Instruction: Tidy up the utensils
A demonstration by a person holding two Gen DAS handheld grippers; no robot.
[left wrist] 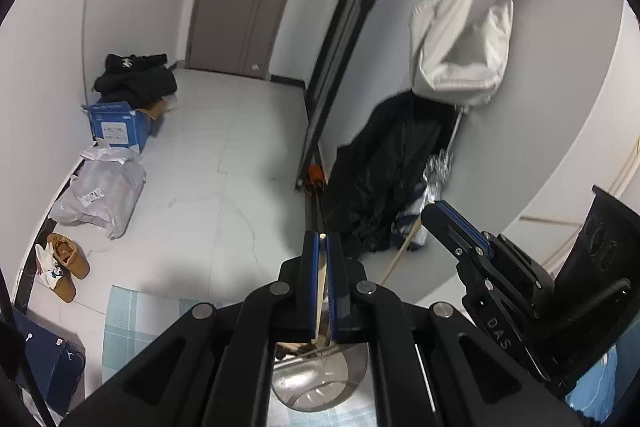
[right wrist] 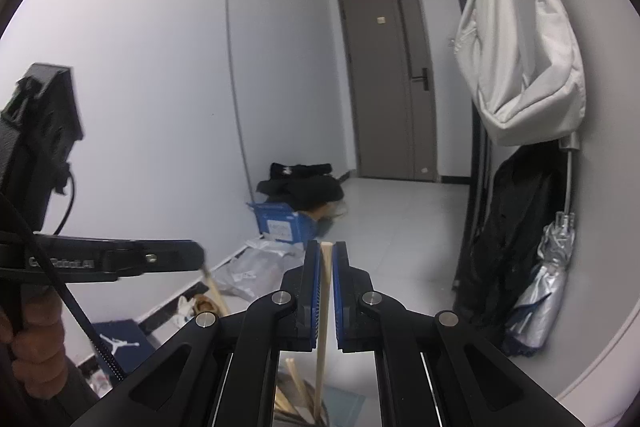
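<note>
In the left wrist view my left gripper point(left wrist: 322, 239) is shut on a thin wooden chopstick point(left wrist: 321, 299) that runs down between its blue pads. Under it sits a shiny metal container point(left wrist: 320, 387) with more wooden sticks at its rim. My right gripper point(left wrist: 430, 211) comes in from the right, and its chopstick point(left wrist: 400, 251) hangs below it. In the right wrist view the right gripper point(right wrist: 326, 246) is shut on a pale chopstick point(right wrist: 324, 299) that stands nearly upright. Several loose chopsticks point(right wrist: 294, 383) lie below it. The left gripper point(right wrist: 202, 255) reaches in from the left, held by a hand point(right wrist: 36, 339).
A light blue checked cloth point(left wrist: 128, 315) covers the surface under the grippers. A white bag point(left wrist: 460, 39), a black coat point(left wrist: 384, 171) and a folded silver umbrella point(right wrist: 540, 279) hang on the right wall. A blue box point(left wrist: 116, 127), a plastic parcel point(left wrist: 104, 191) and shoes point(left wrist: 66, 263) line the floor at left.
</note>
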